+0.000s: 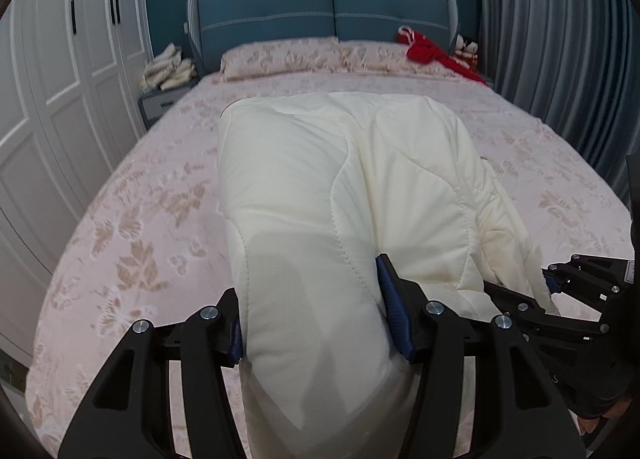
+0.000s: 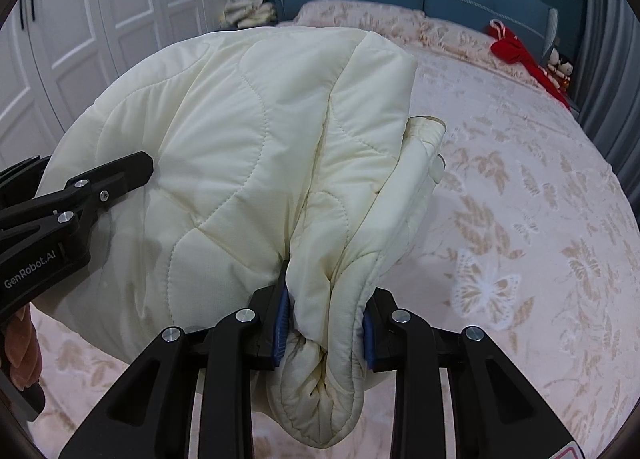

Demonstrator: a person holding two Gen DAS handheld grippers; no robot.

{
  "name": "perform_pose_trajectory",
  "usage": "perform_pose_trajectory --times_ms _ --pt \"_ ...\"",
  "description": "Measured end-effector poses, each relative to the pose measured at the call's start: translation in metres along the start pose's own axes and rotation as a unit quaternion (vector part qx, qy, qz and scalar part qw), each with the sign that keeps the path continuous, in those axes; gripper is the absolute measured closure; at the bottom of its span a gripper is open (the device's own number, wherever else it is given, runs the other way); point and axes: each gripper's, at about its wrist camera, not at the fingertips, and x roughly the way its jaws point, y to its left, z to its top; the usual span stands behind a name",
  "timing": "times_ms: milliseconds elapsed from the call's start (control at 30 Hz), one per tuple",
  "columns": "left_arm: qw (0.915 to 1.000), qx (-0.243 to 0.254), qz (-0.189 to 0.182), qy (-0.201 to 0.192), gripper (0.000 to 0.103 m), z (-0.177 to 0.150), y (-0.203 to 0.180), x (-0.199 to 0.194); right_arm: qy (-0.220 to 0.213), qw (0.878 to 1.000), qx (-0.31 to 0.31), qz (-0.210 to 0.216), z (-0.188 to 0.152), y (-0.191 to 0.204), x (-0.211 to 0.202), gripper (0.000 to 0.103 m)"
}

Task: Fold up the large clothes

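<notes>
A cream quilted padded jacket point(image 1: 344, 187) lies lengthwise on the bed, folded into a long bundle; it also fills the right wrist view point(image 2: 248, 147). My left gripper point(image 1: 316, 323) is shut on the thick near end of the jacket, blue pads pressing both sides. My right gripper point(image 2: 326, 319) is shut on a bunched fold of the jacket's near right edge. The right gripper shows at the right of the left wrist view point(image 1: 560, 291), and the left gripper shows at the left of the right wrist view point(image 2: 92, 187).
The bed point(image 1: 152, 219) has a pink floral cover and a blue headboard point(image 1: 328, 11). A red garment point(image 1: 428, 51) lies by the pillows. White wardrobe doors point(image 1: 72, 71) stand left, grey curtains point(image 1: 560, 39) right. A nightstand holds folded cloths point(image 1: 170, 69).
</notes>
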Motion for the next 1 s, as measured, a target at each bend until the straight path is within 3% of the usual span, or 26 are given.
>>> perform_pose_trajectory --times_ms 300,567,700,800,867,1000 --pt "0.9988 -0.011 0.006 0.048 0.05 -0.027 0.012 0.056 0.033 0.999 -0.019 -0.011 -0.01 0.009 0.056 0.075" --pt "0.9981 -0.007 0.016 0.059 0.048 -0.035 0.011 0.068 0.035 0.998 -0.039 -0.029 -0.02 0.016 0.069 0.073" --pt "0.9972 -0.012 0.025 0.07 0.043 -0.037 0.012 0.067 0.044 0.999 -0.026 -0.017 -0.022 0.013 0.066 0.065" --pt "0.9938 -0.029 0.052 0.093 0.034 -0.037 0.015 0.056 0.066 0.998 0.008 0.007 -0.021 0.0 0.053 0.055" --pt "0.9925 -0.019 0.078 0.092 0.033 -0.038 0.013 0.043 0.07 0.997 0.029 0.009 -0.023 -0.007 0.036 0.049" --pt "0.9842 0.04 0.155 0.076 0.031 -0.04 -0.006 0.005 0.032 0.998 0.002 -0.056 -0.026 -0.002 -0.021 0.048"
